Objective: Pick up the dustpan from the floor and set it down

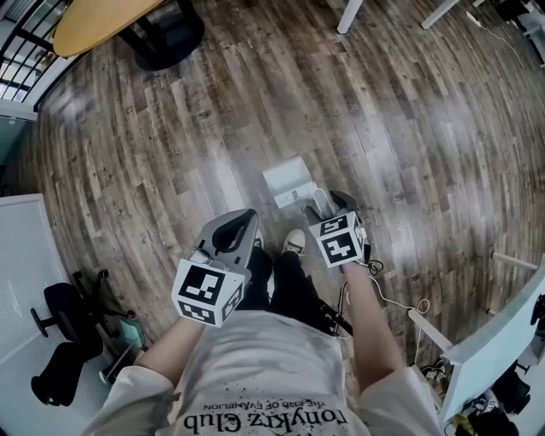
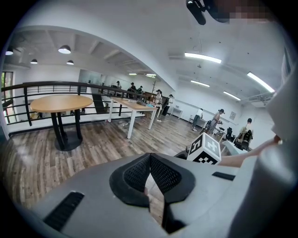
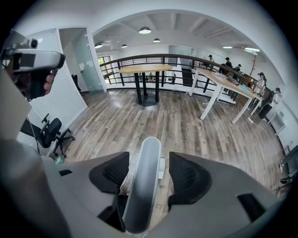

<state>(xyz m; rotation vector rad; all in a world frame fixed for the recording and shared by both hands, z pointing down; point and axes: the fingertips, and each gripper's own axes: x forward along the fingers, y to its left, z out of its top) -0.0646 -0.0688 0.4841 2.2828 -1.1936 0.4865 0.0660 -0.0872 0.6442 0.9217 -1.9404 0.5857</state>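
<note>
While dustpan (image 1: 288,180) rests on floor (image 1: 170,128), right gripper (image 1: 330,204) jaws stand wide, handle (image 3: 144,181) between, pads clear. Left gripper (image 2: 150,179), nearer, pinched together, empty. Risk: jaw clips handle on withdrawal, dustpan skids.

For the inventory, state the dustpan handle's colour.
Light grey dustpan handle, best in the right gripper view.

head: steeply down at floor (image 1: 409,128) | both gripper views: outward across room | all share round table (image 1: 106,21)
</note>
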